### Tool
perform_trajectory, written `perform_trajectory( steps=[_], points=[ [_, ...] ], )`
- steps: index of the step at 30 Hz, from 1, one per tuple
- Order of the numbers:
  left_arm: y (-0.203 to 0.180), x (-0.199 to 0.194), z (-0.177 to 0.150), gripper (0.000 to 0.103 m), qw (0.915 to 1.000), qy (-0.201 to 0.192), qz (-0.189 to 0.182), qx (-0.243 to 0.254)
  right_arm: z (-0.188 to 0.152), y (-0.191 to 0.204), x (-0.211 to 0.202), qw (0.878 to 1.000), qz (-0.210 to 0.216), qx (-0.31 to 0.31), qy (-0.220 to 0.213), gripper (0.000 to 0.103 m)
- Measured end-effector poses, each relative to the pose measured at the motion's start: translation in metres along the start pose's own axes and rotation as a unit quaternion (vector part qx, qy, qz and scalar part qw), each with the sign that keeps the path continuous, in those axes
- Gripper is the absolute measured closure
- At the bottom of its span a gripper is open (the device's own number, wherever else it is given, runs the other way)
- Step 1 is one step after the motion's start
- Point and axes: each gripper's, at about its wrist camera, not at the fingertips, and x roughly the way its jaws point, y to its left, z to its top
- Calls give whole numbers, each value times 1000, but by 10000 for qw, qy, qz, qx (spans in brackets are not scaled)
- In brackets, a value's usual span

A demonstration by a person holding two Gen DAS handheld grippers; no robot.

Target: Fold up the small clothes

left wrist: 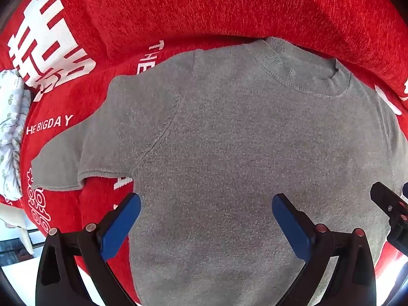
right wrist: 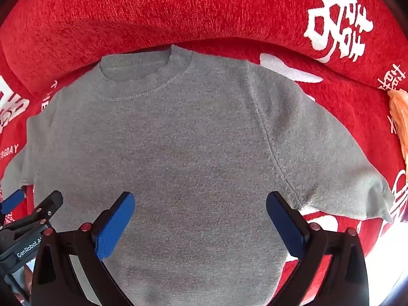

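A small grey knitted short-sleeved sweater (left wrist: pixel 229 140) lies flat and spread out on a red cover, collar away from me; it also shows in the right wrist view (right wrist: pixel 178 140). My left gripper (left wrist: pixel 206 204) is open and empty, hovering over the lower left part of the sweater's body. My right gripper (right wrist: pixel 200 202) is open and empty over the lower right part, near the right sleeve (right wrist: pixel 344 178). The left sleeve (left wrist: pixel 76 158) lies stretched out to the left. Each gripper shows at the edge of the other's view.
The red cover (left wrist: pixel 204 5) with white lettering rises into a padded back beyond the collar. A white leaf-patterned cloth (left wrist: pixel 11 132) lies at the far left. An orange cloth (right wrist: pixel 400 117) lies at the far right.
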Motion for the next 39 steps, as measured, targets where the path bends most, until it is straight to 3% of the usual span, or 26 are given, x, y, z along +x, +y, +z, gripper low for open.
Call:
perform_trajectory(
  steps=[39],
  points=[
    [11,3,-2,0,10000,-8,28,-53,3,13,-1,10000,-5,-74,-7,0]
  ],
)
